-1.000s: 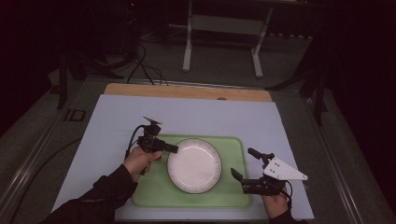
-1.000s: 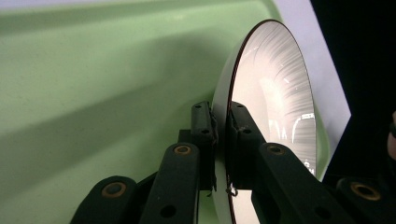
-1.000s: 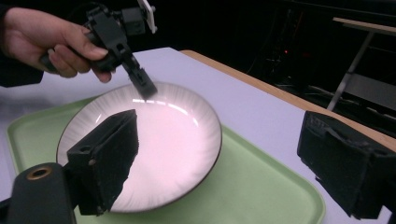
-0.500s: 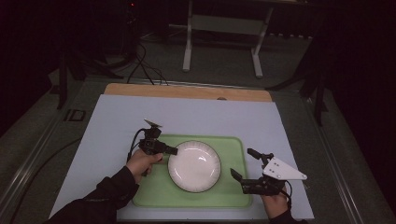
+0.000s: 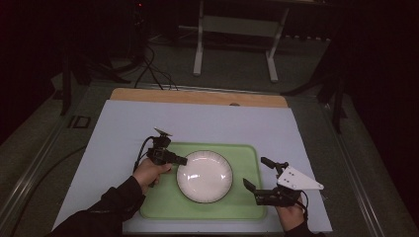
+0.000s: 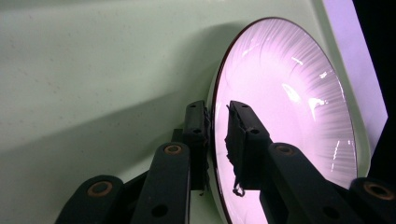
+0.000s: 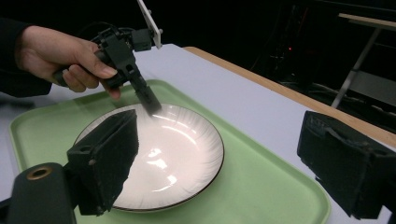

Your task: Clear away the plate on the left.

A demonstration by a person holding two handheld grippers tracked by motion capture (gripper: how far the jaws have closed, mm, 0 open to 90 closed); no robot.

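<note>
- Table (image 5: 123,128), one: a pale sheet over a wooden top, spread across the middle of the high view; a strip of bare wood is left showing along its far edge.
- Tray (image 5: 163,207), one: green, shallow-rimmed, set in the lower centre of the high view and laid flat on the sheet.
- Plate (image 5: 204,176), one: white, round, fluted, dark-edged, lying at the centre of the tray. It is judged rigid, glazed and slippery, moderately heavy for its size, and breakable if dropped. The raised rim is the only place offered for a hold; a pinch there is judged liable to let the plate tip or slide.
- Left gripper (image 5: 177,160), one: held in a hand at the plate's left edge. In the left gripper view its jaws are set one on each side of the rim and closed to a narrow gap; whether the pads are pressed firmly cannot be told.
- Right gripper (image 5: 256,173), one: held at lower right of the high view, over the tray's right end, jaws spread wide, nothing between them, clear of the plate.
</note>
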